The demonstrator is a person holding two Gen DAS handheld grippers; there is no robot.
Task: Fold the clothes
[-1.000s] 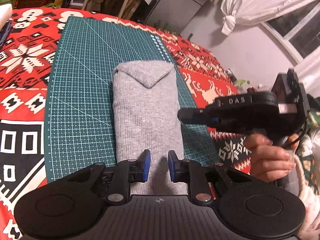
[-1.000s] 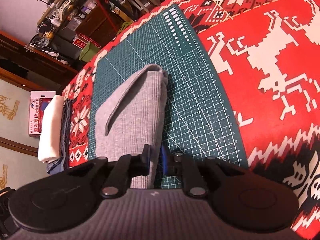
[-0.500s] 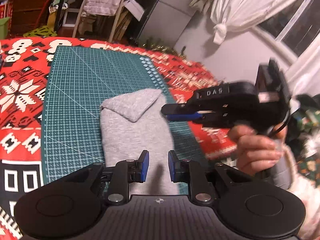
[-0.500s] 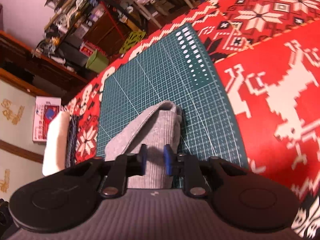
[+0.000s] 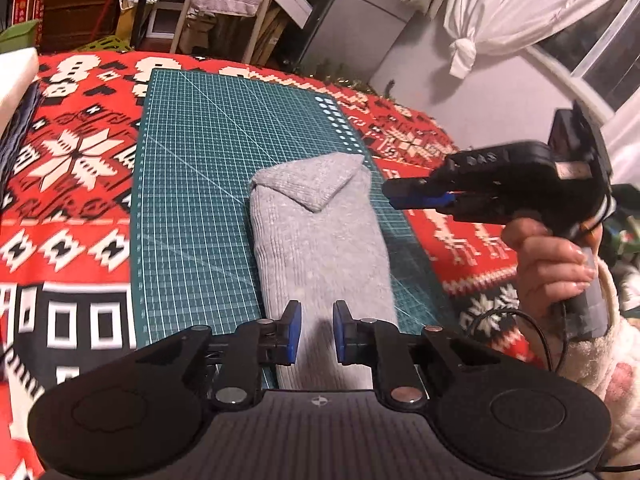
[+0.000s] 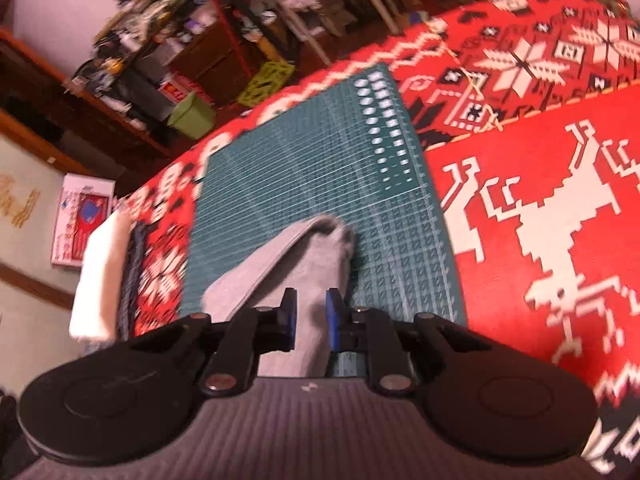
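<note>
Hovering: left claw (image 5: pixel 316 330) hangs over the near end of the knit (image 5: pixel 320 248), blue pads parted, nothing between them.
Right claw: (image 6: pixel 308 326) held off to the knit's right and above it, in the person's hand (image 5: pixel 554 264); pads apart with a narrow gap, gripping nothing. In the left view its tips (image 5: pixel 416 196) point toward the knit's far end.
Knit, position: a grey ribbed garment lying as a long narrow bundle on the mat (image 5: pixel 192 200), running away from the left claw, nearer the mat's right edge.
Knit, form: sides turned in; a pointed flap (image 5: pixel 316 184) folded down across the far end; layers stacked, edges fairly even.
Handling (judged): soft, light, limp; thick where layers pile up; not fragile. Ribbing should give the pads grip, but layers may slide over each other and splay if only the top one is caught.
Hold (judged): pinch through all layers at an end corner or along a long edge, one claw to each corner, to keep the bundle square.
Stage: fits a fold partly done with a crosswise fold to come, or a finished bundle; cannot tell which.
Surroundings: red patterned cloth (image 5: pixel 80 168) under the mat; stack of folded items (image 6: pixel 104 276) at the cloth's left.
</note>
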